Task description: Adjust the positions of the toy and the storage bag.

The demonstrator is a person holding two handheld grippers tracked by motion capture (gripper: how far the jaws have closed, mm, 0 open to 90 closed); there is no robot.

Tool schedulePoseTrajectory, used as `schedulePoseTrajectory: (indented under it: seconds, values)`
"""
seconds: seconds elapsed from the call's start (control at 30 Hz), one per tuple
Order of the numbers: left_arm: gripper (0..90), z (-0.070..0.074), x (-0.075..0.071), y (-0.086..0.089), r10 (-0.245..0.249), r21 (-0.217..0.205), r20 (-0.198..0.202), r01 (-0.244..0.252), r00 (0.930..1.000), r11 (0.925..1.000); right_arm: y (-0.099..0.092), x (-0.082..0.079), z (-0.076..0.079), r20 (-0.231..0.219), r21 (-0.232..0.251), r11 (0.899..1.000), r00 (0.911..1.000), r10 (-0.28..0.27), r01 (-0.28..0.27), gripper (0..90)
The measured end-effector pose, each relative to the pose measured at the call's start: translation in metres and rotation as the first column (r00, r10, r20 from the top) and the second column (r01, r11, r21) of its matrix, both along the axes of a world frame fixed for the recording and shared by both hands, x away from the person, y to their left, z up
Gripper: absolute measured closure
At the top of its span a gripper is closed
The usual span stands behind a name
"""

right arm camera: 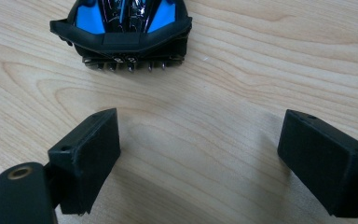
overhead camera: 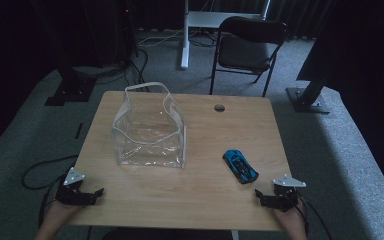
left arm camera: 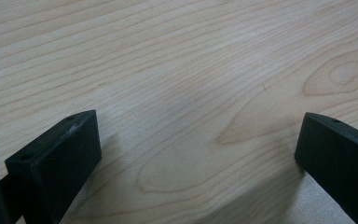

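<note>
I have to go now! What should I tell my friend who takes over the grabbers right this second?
Left gripper: open, empty, resting at the near left corner of the table.
Right gripper: open, empty, at the near right edge; its fingers point at the toy car but do not touch it.
Blue toy car: lying on the table just ahead of the right gripper, untouched.
Clear plastic bag: standing open on the left half of the table, nothing inside.
Done: nothing yet.
Left: probably pick up the car with the right gripper and put it in the bag, maybe steadying the bag with the left.
</note>
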State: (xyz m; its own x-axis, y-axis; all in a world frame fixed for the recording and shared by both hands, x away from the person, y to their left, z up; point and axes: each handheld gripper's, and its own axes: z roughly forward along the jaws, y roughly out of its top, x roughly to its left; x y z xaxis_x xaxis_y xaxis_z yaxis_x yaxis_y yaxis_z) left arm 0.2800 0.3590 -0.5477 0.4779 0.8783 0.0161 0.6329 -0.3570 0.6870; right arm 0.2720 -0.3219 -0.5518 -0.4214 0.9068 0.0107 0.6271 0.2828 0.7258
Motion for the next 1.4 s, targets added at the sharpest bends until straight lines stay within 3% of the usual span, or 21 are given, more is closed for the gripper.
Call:
schedulePoseTrajectory:
  seconds: [0.23, 0.43, 0.6, 1.17, 1.4]
  values:
    - [0.7, 0.000, 0.000, 0.000, 0.002, 0.001, -0.001, -0.002, 1.0000, 1.0000, 0.000, -0.003, 0.004, -0.038, -0.014, 1.000, 0.9993, -0.001, 0.000, 12.4]
    - [0.7, 0.000, 0.000, 0.000, 0.001, 0.000, 0.000, -0.001, 1.0000, 1.0000, -0.001, -0.009, 0.007, -0.072, 0.033, 0.999, 0.9974, 0.009, -0.007, 13.1]
    - [0.7, 0.000, 0.000, 0.000, 0.001, 0.000, 0.000, -0.001, 1.0000, 1.0000, 0.004, -0.011, 0.014, -0.059, 0.024, 1.000, 0.9981, 0.016, -0.014, 13.1]
    - [0.8, 0.000, 0.000, 0.000, -0.008, -0.001, -0.001, 0.008, 1.0000, 1.0000, 0.025, -0.005, 0.051, 0.011, 0.062, 0.995, 0.9968, 0.079, -0.080, 13.1]
    - [0.8, 0.000, 0.000, 0.000, -0.007, -0.001, -0.001, 0.007, 1.0000, 1.0000, 0.036, 0.003, 0.058, 0.035, 0.041, 0.993, 0.9939, 0.105, -0.106, 13.1]
